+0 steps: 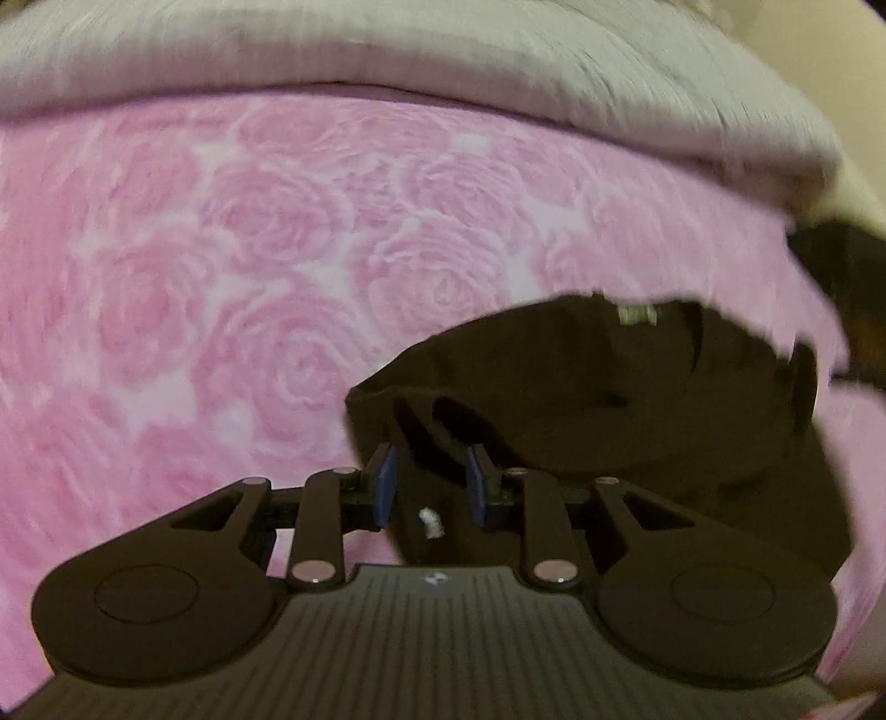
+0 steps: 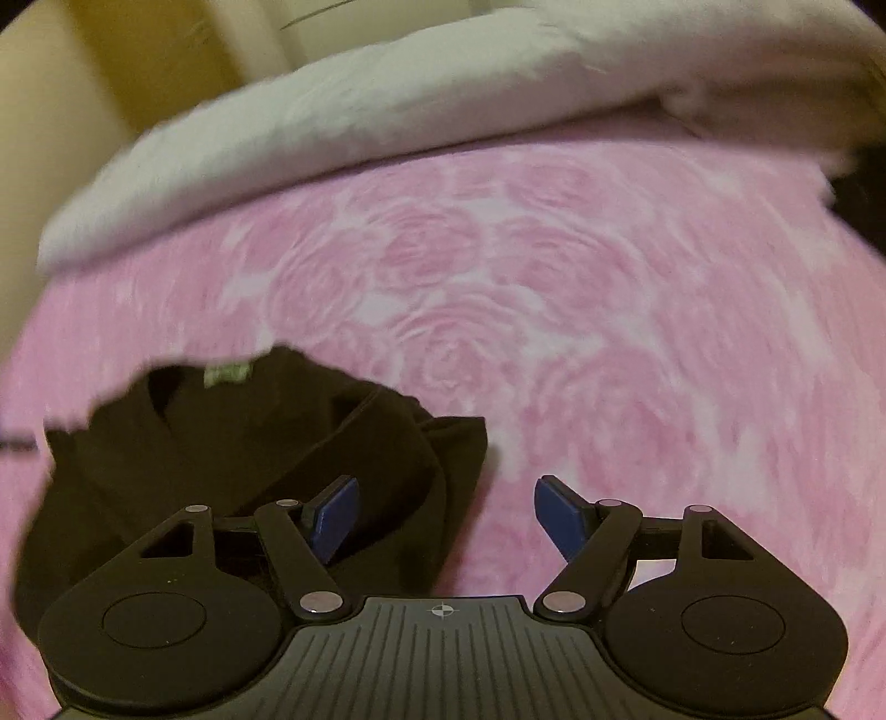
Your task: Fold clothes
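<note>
A: Item one?
B: Black garment, bunched on the bed's pink rose blanket; green neck label showing.
A: Grippers?
B: Left gripper: blue pads part-closed with a fold of the black cloth between them, apparently clamped. Right gripper: jaws wide apart, holding nothing, one pad over the garment's edge.
A: Risks?
B: Likely a one-sided lift, dragging the cloth crooked. The thin pinch may slip. Grey duvet behind.
</note>
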Demonstrator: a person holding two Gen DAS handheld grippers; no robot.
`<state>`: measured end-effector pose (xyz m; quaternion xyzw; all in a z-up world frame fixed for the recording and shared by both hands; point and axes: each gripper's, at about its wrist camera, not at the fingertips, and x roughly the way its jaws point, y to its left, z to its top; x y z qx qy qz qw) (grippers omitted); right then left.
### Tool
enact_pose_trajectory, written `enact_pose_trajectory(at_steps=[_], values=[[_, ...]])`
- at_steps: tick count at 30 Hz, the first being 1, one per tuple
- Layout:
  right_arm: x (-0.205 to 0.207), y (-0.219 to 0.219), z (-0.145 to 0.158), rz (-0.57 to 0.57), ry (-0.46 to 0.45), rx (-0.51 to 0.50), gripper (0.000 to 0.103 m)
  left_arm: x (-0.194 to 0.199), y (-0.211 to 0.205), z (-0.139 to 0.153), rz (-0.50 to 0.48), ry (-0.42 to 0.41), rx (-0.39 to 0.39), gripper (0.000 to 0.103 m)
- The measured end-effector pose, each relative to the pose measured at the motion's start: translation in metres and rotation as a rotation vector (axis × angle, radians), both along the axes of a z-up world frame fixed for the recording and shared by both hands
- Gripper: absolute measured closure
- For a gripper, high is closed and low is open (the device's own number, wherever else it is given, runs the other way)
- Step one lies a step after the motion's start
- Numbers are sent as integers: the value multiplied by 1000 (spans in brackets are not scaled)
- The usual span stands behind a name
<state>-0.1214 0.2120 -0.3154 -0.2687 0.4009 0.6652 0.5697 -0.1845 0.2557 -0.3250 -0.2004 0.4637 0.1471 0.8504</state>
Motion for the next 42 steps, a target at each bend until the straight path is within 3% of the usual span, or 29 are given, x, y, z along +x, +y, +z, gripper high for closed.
enact_pose_trajectory(at_steps=[5,9,11,13,15,17,22,29,32,41,42], values=[[-20,12,-12,161,-128,2,29,1,-9,-7,-109,84,95,82],[-29,24,-21,195,-128,-6,28,20,-14,-20,-170,90,103,82],[-29,34,-21,150,-115,20,28,29,-3,-19,-109,39,81,82],[-20,49,-20,-7,-92,37,28,33,20,-15,39,-38,26,82],[-4,62,-21,-138,-1,20,28,31,35,-12,114,-58,-7,82],[0,62,-16,-135,59,31,28,26,45,-8,148,-65,-25,82],[-9,49,-5,6,83,31,29,12,31,-5,-3,0,2,82],[-35,40,-15,266,-95,-10,29,24,10,-17,-236,76,65,82],[-51,45,-24,367,-152,-12,34,33,3,-22,-326,105,102,82],[-57,62,-37,426,-114,-5,35,46,-3,-24,-443,120,223,82],[-57,64,-37,432,-107,-6,42,49,-5,-25,-465,120,248,82]])
